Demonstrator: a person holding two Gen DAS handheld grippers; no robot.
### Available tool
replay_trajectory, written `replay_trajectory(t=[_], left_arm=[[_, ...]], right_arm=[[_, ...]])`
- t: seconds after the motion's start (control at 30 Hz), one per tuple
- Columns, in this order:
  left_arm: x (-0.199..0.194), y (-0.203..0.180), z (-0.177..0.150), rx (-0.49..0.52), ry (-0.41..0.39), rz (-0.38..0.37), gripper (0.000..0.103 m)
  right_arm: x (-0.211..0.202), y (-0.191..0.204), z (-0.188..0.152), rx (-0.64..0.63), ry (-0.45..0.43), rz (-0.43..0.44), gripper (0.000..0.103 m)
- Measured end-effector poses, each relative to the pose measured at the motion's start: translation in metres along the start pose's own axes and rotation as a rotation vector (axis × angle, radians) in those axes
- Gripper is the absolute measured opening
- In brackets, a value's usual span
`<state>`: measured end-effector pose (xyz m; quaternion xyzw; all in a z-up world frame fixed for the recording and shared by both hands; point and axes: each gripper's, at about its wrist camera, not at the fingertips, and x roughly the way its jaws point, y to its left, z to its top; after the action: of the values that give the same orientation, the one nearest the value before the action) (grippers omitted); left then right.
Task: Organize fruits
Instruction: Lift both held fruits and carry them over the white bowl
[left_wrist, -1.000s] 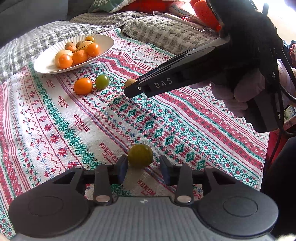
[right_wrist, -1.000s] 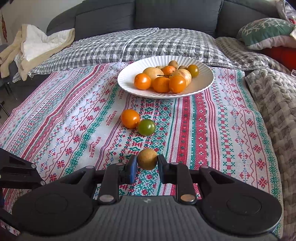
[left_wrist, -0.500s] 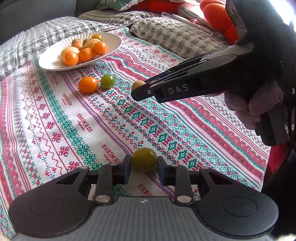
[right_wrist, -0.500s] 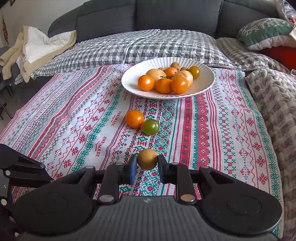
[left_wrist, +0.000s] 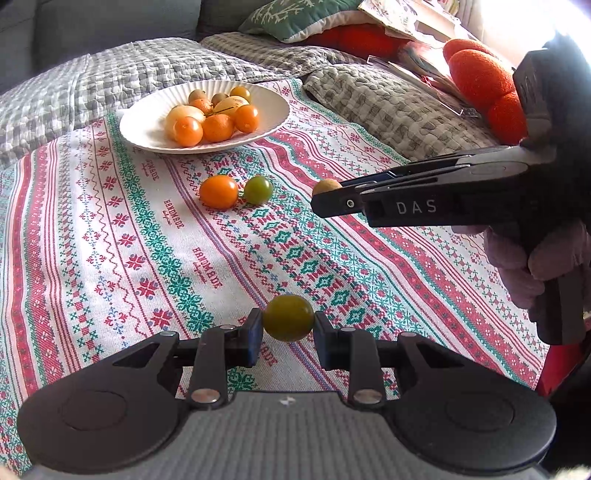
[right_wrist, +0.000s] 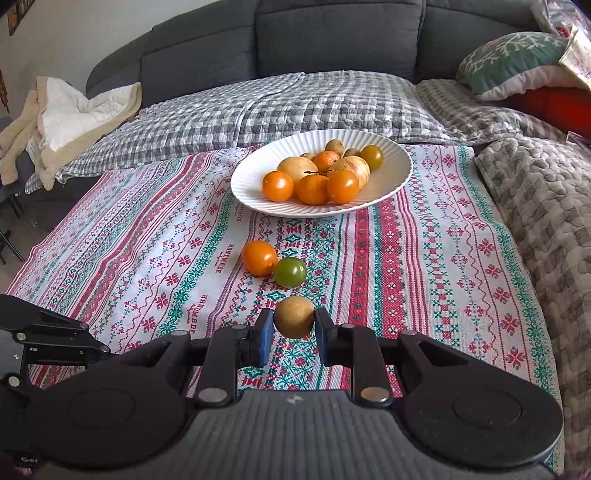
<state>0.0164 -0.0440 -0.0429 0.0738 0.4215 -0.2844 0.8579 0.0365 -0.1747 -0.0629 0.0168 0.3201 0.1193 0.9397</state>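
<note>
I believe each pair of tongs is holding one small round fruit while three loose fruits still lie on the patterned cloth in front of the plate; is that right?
Not quite: only two loose fruits lie on the cloth in front of the plate, an orange one and a green one, as the right wrist view shows. The rest stands: the left tongs hold an olive-green fruit and the right tongs a tan fruit.

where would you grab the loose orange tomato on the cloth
Grip the orange tomato across its rounded middle, coming from above. The green tomato touches its near-right side, so set the fingers on the free left and far sides.
</note>
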Motion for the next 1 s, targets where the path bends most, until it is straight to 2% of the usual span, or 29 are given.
replay_trajectory(t=[0.27, 0.5, 0.77, 1.0], left_arm=[[-0.005, 0.008, 0.02, -0.044, -0.083, 0.086, 0.018], [0.005, 0.019, 0.049, -0.071, -0.142, 0.124, 0.018], [0.032, 0.047, 0.111, -0.089, -0.217, 0.188, 0.018], [0.064, 0.084, 0.151, -0.123, -0.21, 0.239, 0.018]], right_arm=[[-0.005, -0.015, 0.01, 0.078, -0.051, 0.002, 0.022], [0.003, -0.034, 0.03, 0.125, -0.107, -0.005, 0.022], [0.023, -0.057, 0.061, 0.181, -0.177, -0.017, 0.022], [0.048, -0.064, 0.075, 0.17, -0.196, -0.033, 0.022]])
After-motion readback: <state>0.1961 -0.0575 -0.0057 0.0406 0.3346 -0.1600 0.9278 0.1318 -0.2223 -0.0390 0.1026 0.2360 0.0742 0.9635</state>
